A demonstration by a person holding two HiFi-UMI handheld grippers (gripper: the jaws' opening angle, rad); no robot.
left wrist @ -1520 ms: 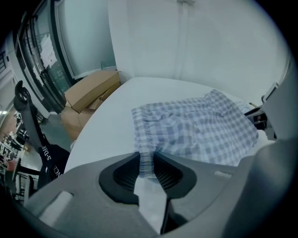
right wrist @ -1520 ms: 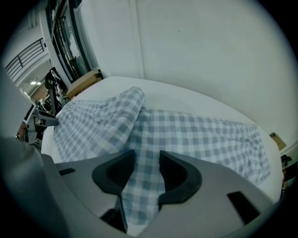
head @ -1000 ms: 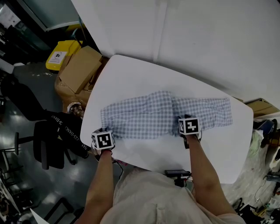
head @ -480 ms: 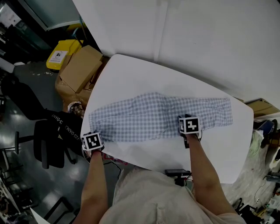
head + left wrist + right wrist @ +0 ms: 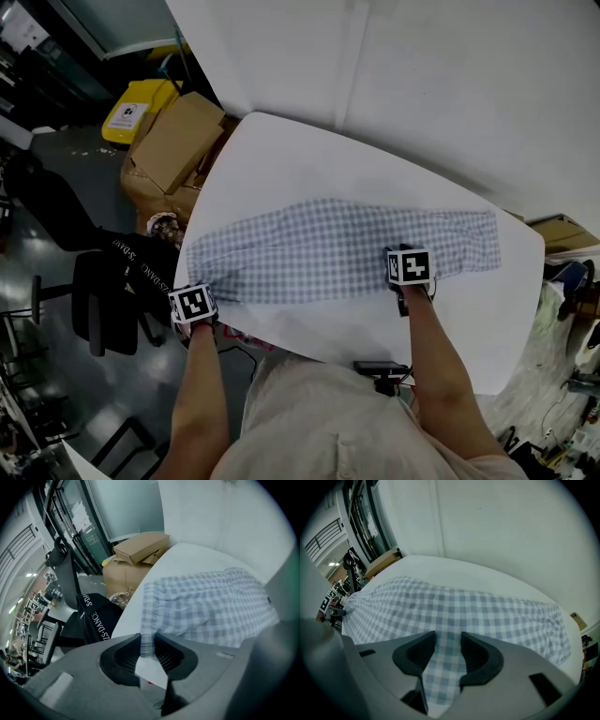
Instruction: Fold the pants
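Blue-and-white checked pants [image 5: 337,248] lie stretched lengthwise across the white table [image 5: 309,159]. My left gripper [image 5: 197,292] is at the table's left edge, shut on the pants' left end. In the left gripper view a narrow strip of gathered fabric [image 5: 148,641] is pinched in the left gripper [image 5: 148,648], and the pants [image 5: 211,606] run away from it. My right gripper [image 5: 409,274] sits on the pants' near edge right of centre. In the right gripper view checked cloth [image 5: 464,611] fills the gap of the right gripper [image 5: 448,648] and runs back between the jaws.
Off the table's left side stand cardboard boxes [image 5: 173,141], a yellow bin [image 5: 131,111], a black printed bag [image 5: 141,272] and a black chair [image 5: 98,309]. A small black device [image 5: 380,370] sits at the table's near edge. A white wall rises behind the table.
My left gripper has moved left to the table's edge, drawing the pants' left end with it. The bunched hump in the middle has flattened out. The right gripper has stayed put.
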